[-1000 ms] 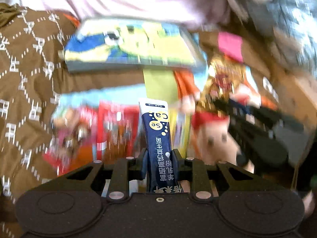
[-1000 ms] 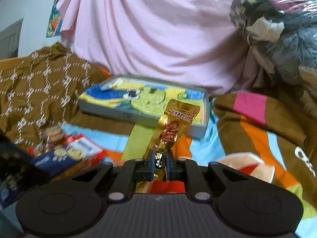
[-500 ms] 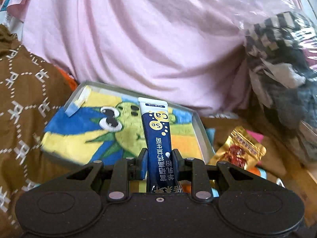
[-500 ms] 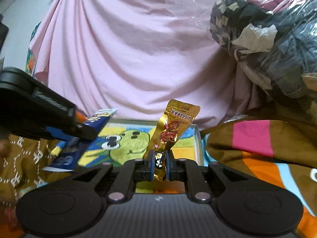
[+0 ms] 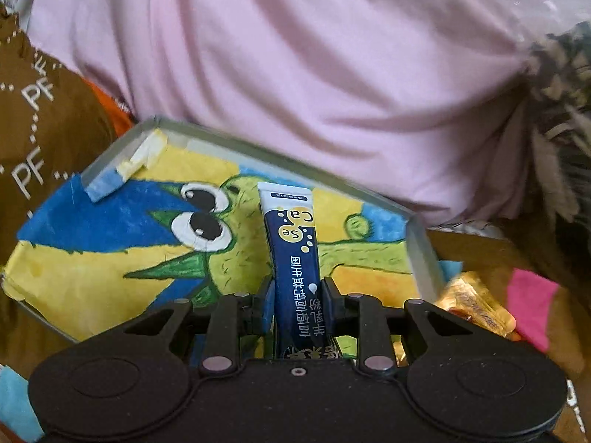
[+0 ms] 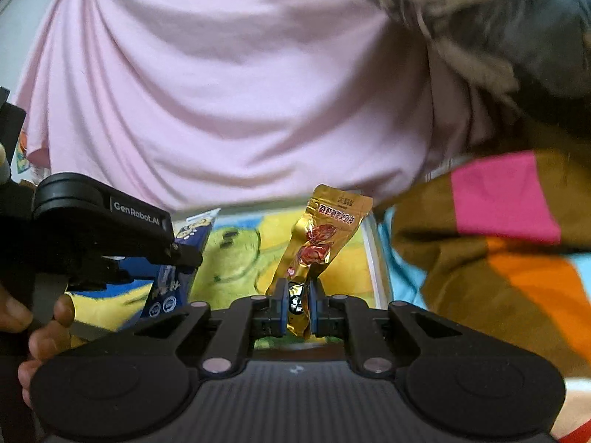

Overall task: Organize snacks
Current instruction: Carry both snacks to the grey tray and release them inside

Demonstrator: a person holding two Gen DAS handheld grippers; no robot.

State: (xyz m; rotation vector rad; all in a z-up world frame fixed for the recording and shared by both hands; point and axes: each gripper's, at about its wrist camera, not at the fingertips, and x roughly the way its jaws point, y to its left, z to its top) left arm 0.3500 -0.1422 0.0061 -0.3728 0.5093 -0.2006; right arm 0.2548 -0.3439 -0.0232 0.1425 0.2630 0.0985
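A pink sheet point(image 5: 295, 74) fills the upper half of both views, draped down to the far rim of a shallow grey tray point(image 5: 419, 254) lined with a green cartoon-creature drawing point(image 5: 207, 236). In the left wrist view the tray spreads from 9 o'clock to 3 o'clock with its floor bare of snacks; its left corner meets a brown patterned blanket point(image 5: 33, 155), its right wall stands at 3 o'clock. The left gripper point(image 5: 297, 297) pinches a dark blue stick sachet point(image 5: 293, 251) upright over the tray's middle. A gold snack packet point(image 5: 476, 306) lies just past the tray's right wall at 4 o'clock.

Only the right wrist view shows the person's hand point(image 6: 44, 336) at 8 o'clock, gripping the left tool point(image 6: 110, 236), whose sachet point(image 6: 184, 251) hangs over the tray's left part. The right gripper point(image 6: 297, 308), pressed together, nips the bottom of a gold packet point(image 6: 317, 243) above the tray point(image 6: 373, 258), near its right wall. A striped brown, pink and orange blanket point(image 6: 498, 229) crowds that wall from 3 o'clock.
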